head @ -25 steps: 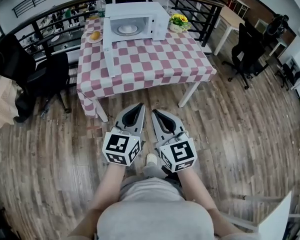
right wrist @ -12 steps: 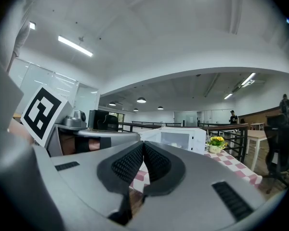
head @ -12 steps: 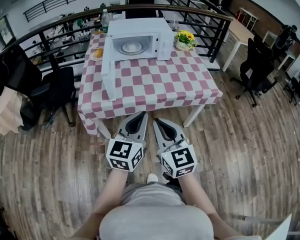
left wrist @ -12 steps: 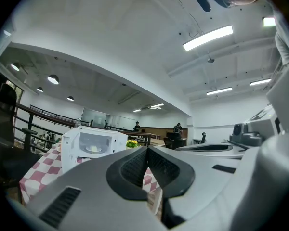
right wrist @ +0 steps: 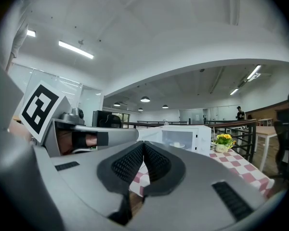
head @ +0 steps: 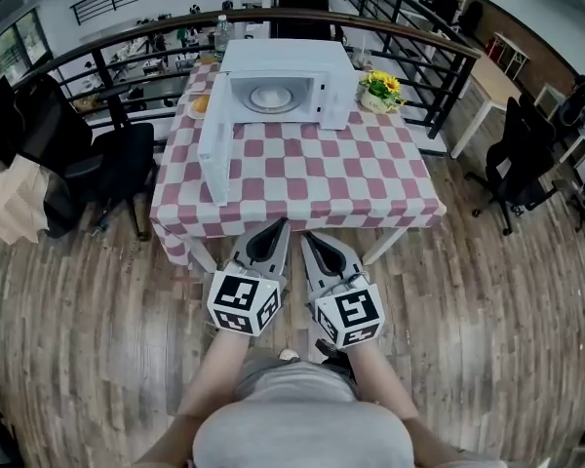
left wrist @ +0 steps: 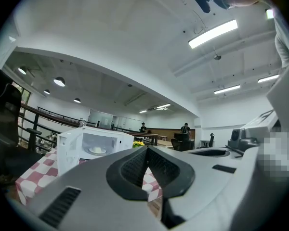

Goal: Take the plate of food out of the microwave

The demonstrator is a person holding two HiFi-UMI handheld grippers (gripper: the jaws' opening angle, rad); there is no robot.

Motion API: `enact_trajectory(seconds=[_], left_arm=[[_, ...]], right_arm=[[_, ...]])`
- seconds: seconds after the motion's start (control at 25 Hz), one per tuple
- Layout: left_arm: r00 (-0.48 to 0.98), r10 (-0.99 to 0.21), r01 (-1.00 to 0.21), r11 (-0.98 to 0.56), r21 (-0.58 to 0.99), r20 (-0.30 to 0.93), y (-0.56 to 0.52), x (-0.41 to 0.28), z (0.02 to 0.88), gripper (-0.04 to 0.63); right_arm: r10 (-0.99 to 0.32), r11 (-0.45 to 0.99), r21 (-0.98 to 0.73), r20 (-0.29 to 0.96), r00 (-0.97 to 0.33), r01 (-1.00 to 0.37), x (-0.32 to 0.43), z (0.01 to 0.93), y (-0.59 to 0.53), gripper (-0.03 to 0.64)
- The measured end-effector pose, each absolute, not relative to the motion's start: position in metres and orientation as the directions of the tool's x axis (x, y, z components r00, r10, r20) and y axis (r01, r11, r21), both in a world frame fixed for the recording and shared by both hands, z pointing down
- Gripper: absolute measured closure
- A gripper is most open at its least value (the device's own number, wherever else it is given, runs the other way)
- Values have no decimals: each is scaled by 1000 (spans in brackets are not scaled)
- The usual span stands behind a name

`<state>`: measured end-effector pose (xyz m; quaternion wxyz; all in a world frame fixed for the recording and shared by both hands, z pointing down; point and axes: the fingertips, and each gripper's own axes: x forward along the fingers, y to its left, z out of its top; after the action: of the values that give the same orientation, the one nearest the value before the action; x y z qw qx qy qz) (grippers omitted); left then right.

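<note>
Closer to the table (head: 322, 178) is where the person has been carried since the earlier frames; its near edge is now seen just ahead of the grippers, which are kept side by side as before. The plate (head: 269, 97) is seen inside the microwave (head: 288, 58), in the middle of its cavity, with a pale mound on it. The door (head: 214, 159) is swung wide to the microwave's left. Bare checked cloth is left in front of the microwave's opening, out to the table's near edge. Flowers (head: 383, 88) are set just right of the microwave. The left gripper (head: 278, 222) and right gripper (head: 307, 235) are held over the floor, each with jaws pressed together and nothing between them.
</note>
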<state>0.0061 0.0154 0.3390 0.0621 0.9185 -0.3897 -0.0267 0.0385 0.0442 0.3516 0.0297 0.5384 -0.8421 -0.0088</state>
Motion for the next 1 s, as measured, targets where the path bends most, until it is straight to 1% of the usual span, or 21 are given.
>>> enact_trajectory(seconds=[0.24, 0.56, 1.0], left_arm=[[680, -733, -728, -671, 144, 19, 7, 7, 348, 594], [691, -723, -716, -680, 158, 22, -13, 17, 353, 594], [686, -728, -716, -675, 181, -1, -78, 32, 351, 594]], right_arm=[[-897, 441, 26, 56, -439, -897, 40, 364, 36, 591], [-899, 434, 22, 68, -432, -901, 48, 370, 17, 591], [-898, 436, 29, 79, -432, -900, 63, 371, -50, 591]])
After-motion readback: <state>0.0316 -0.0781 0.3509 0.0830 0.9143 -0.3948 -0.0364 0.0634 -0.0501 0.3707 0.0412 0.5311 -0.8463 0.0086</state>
